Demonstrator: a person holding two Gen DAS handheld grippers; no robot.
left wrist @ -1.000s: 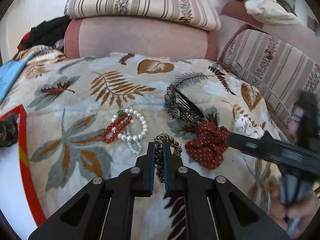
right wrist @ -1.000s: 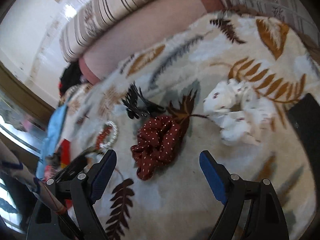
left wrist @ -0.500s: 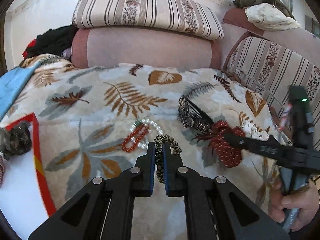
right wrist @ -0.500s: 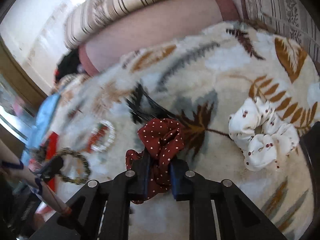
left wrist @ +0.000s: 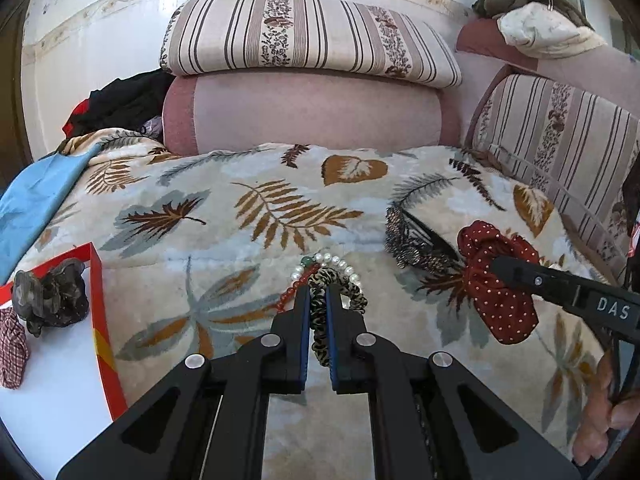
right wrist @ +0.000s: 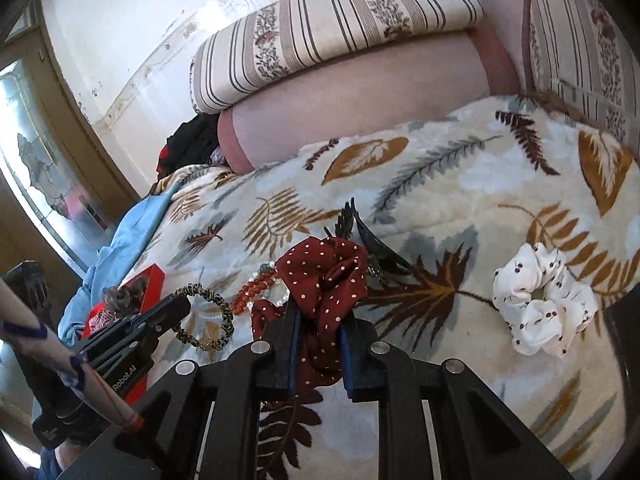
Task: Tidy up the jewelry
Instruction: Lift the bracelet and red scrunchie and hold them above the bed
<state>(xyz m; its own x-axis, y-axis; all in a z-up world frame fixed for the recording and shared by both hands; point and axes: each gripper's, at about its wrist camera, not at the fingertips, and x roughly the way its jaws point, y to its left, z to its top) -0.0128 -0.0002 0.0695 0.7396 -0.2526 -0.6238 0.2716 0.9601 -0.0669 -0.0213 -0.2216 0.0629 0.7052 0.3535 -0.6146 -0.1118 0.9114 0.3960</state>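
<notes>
Carrying two hair ties toward the red-edged tray

You are in the carry step: both grippers have a piece, and neither piece has been set down yet. Your left gripper point(left wrist: 318, 294) has its jaws pressed nearly together on the leopard-print hair tie point(left wrist: 338, 280), which loops out just past the tips, above the pearl and red bead bracelets point(left wrist: 316, 266) lying on the leaf-patterned blanket point(left wrist: 248, 208). Your right gripper point(right wrist: 318, 316) is pinching the red dotted scrunchie point(right wrist: 324, 276); its jaws have just closed, and the fabric bunches between the pads and spills over the top of them, apparently lifted clear of the blanket.

The red-edged tray point(left wrist: 98, 300) sits off to the left with a dark scrunchie point(left wrist: 52, 292) and a checked one already on it, so that looks like the place to sort into. Your next move, as I judge it, is to swing both ties leftward over the tray rim and release one at a time, so the soft loops do not snag. Left on the blanket: the black hair claw point(right wrist: 368, 240), the white dotted scrunchie point(right wrist: 540, 300) well to the right, and the bracelets.
</notes>
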